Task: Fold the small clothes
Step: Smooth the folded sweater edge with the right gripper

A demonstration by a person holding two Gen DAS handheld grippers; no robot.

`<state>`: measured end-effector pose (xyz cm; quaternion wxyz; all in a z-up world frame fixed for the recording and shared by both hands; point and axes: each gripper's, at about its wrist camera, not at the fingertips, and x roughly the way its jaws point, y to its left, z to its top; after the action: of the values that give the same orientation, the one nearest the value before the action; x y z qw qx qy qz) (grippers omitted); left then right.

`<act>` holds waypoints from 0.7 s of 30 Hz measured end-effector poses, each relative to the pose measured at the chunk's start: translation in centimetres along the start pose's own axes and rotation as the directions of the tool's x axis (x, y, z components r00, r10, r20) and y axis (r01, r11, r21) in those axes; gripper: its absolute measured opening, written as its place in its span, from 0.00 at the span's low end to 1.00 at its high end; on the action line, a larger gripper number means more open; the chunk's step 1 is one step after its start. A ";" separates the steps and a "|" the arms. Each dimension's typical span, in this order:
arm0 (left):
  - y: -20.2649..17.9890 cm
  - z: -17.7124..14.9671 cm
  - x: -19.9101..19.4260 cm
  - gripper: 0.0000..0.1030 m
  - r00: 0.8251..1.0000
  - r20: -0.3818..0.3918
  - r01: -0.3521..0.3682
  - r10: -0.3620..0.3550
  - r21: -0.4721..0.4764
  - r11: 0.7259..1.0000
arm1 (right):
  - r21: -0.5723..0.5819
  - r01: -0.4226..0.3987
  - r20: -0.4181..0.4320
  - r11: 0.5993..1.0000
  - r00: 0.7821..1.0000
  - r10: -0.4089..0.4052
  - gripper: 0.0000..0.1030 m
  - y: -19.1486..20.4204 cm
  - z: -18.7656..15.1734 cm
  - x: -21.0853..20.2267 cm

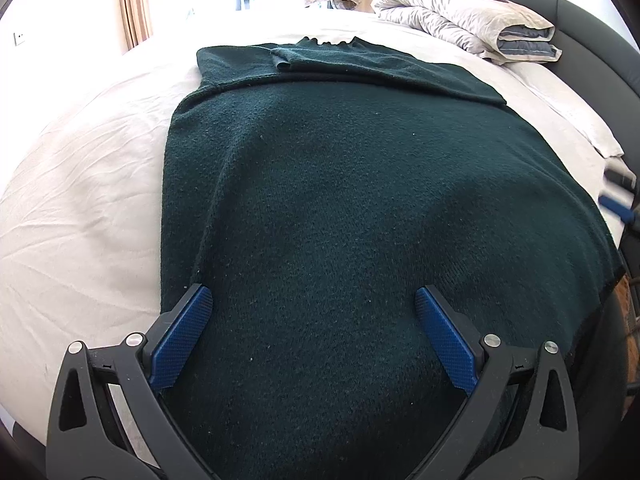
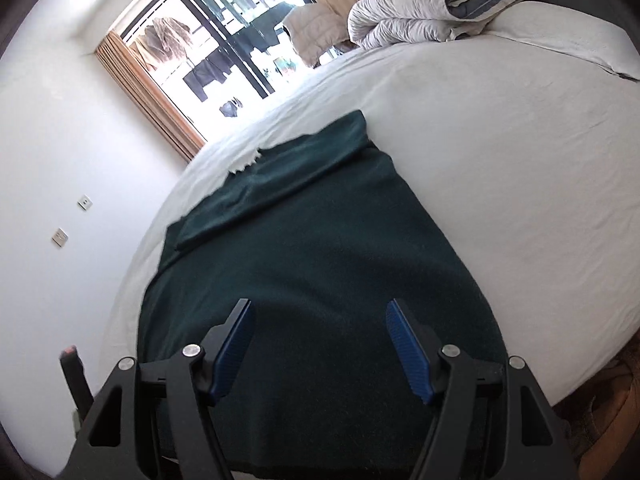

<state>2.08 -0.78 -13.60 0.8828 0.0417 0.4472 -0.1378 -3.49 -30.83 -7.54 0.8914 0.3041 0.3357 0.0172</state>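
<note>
A dark green knitted sweater [image 1: 340,184] lies flat on the white bed sheet [image 1: 80,208], with a sleeve [image 1: 360,68] folded across its far end near the collar. My left gripper [image 1: 314,296] is open, its blue-padded fingers spread just above the sweater's near hem. In the right wrist view the same sweater [image 2: 312,256] runs away from the camera, sleeve [image 2: 280,184] folded across the top. My right gripper [image 2: 320,308] is open and empty, hovering over the sweater's near end. A blurred piece of the right gripper [image 1: 618,204] shows at the left view's right edge.
A folded grey duvet [image 1: 472,20] with purple and yellow cushions sits at the head of the bed; it also shows in the right wrist view [image 2: 436,4]. A window [image 2: 224,52] with hanging laundry is beyond the bed. The bed's near edge drops to a brown floor [image 2: 612,408].
</note>
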 end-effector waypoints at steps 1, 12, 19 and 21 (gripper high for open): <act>0.0 0.0 0.0 1.00 1.000 -0.001 -0.001 0.001 0.000 1.000 | 0.022 -0.033 0.008 0.999 0.999 0.032 0.70 0.1 1.2 0.4; 0.2 -0.6 0.0 1.00 1.000 0.026 0.008 -0.009 0.007 1.000 | 0.273 -0.170 -0.097 0.947 0.974 0.203 0.73 -0.5 10.5 14.7; 0.3 -0.5 0.2 1.00 0.999 0.026 0.019 -0.020 0.012 1.000 | 0.321 -0.115 -0.092 0.940 0.984 0.152 0.64 -4.5 12.2 19.1; 0.4 -0.5 0.3 1.00 0.999 0.027 0.021 -0.021 0.012 1.000 | 0.342 -0.131 -0.068 0.930 0.984 0.164 0.61 -5.6 12.4 18.3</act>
<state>1.93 -0.35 -14.17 0.8871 0.0403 0.4346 -0.1503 17.22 -37.64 -14.06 0.8056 0.4748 0.3519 0.0411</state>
